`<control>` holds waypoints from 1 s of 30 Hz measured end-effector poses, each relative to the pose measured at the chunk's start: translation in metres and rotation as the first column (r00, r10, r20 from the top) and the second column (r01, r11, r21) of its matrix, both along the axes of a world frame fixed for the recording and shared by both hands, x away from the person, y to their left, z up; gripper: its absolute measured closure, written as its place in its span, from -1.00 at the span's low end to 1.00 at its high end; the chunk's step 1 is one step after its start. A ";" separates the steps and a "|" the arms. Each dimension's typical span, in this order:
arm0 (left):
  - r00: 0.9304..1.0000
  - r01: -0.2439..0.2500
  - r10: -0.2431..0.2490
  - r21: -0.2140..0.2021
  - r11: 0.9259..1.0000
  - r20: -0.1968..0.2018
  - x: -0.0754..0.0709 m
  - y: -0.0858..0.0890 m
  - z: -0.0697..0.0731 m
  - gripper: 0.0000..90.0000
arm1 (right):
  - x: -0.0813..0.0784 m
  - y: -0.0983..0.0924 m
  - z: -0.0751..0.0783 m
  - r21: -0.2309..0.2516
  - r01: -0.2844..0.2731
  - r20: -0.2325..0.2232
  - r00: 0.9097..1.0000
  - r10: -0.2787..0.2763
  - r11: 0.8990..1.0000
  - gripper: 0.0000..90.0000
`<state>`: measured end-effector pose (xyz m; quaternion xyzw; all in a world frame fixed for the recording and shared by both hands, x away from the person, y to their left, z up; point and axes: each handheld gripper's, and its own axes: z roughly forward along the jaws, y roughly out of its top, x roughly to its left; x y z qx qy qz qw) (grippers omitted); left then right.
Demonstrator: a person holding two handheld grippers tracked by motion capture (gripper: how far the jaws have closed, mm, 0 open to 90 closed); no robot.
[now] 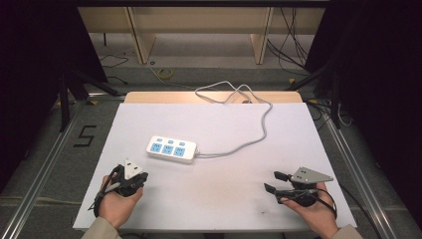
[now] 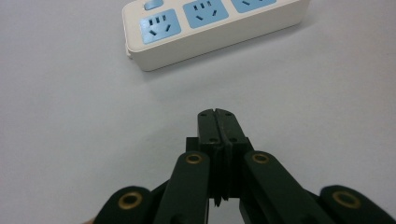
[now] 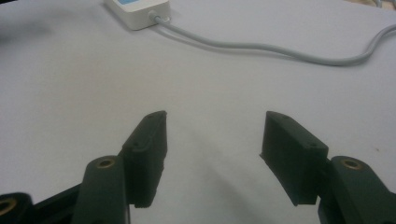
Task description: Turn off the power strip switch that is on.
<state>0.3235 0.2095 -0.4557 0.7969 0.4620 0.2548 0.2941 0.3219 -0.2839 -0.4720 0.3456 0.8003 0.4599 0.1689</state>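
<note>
Left gripper (image 2: 216,113) jaws pressed together on nothing, right gripper (image 3: 212,135) jaws spread wide and empty, both held low over the white table (image 1: 224,199), power strip (image 1: 171,150) laid mid-table ahead of them, grey cord (image 1: 259,132) trailed toward the far edge.

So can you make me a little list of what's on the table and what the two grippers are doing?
table: white sheet over the top
thing: white plastic power strip with three blue sockets, lying flat
cord: grey cable running from the strip's right end and curving to the far edge
left gripper: shut, empty, pointing at the strip, apart from it
right gripper: open, empty, low over the sheet
touching strip: nothing
</note>
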 end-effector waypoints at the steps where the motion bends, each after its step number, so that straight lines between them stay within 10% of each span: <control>1: 1.000 -0.001 0.001 0.000 1.000 -0.004 0.000 0.000 0.000 0.99 | 0.000 0.000 0.000 0.000 0.000 0.000 1.000 0.000 1.000 -0.08; 30: 1.000 -0.003 0.003 -0.015 1.000 -0.005 0.020 -0.001 0.004 0.99 | 0.000 0.001 0.000 -0.004 0.000 -0.004 1.000 0.000 1.000 -0.08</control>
